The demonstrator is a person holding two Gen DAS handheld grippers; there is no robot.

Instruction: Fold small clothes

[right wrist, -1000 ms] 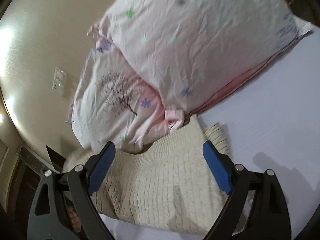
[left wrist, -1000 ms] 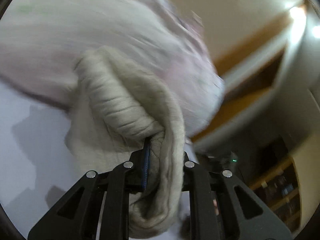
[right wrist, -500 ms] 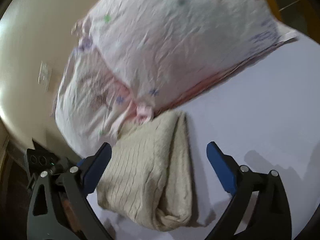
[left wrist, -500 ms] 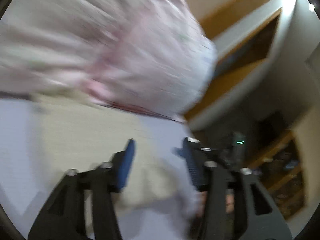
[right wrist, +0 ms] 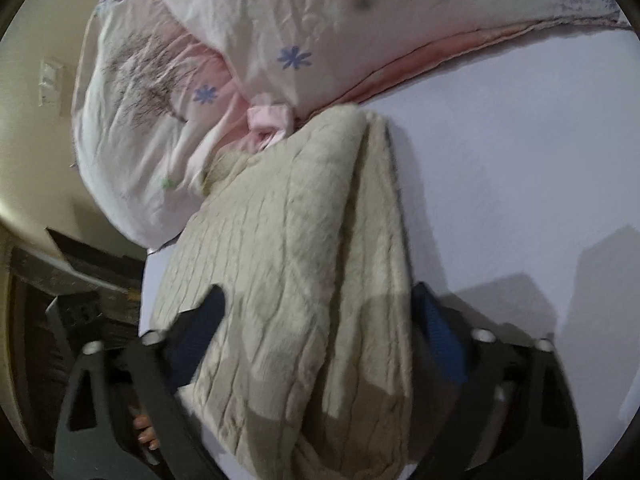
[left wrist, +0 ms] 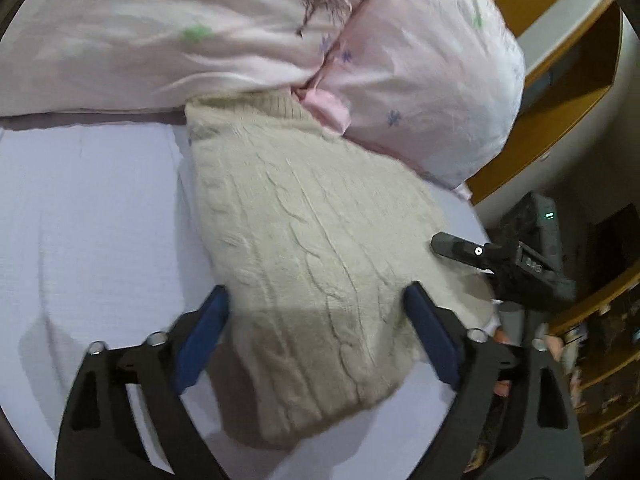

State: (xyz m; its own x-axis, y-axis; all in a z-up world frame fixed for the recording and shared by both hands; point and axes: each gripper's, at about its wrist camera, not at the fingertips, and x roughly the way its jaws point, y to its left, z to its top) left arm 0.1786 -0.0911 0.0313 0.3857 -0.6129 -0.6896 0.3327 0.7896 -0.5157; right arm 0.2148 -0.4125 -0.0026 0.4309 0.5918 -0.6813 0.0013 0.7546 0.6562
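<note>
Sweater (left wrist: 304,256), one cream cable-knit piece, lies folded on the lilac bed sheet (left wrist: 92,216). In the left wrist view its long axis runs away from the left gripper (left wrist: 316,344), from the near folded end up to the ribbed edge, which touches the pink pillows (left wrist: 420,92). The jaws stand wide apart on either side of the near part of the sweater and pinch nothing. At the right edge of this view the tip of the right gripper (left wrist: 460,248) shows, just beside the sweater's side; from here I cannot tell how its jaws stand.

In the right wrist view the sweater (right wrist: 296,264) again lies straight ahead, with a doubled layer along its right side. The right gripper (right wrist: 320,340) is spread as well; the knit covers the inner part of both blue pads, and nothing is held. Both grippers seem about equally near, and the fold looks almost finished.

Count: one sweater, two pillows (right wrist: 240,40) pressed against each other, two grippers.
</note>
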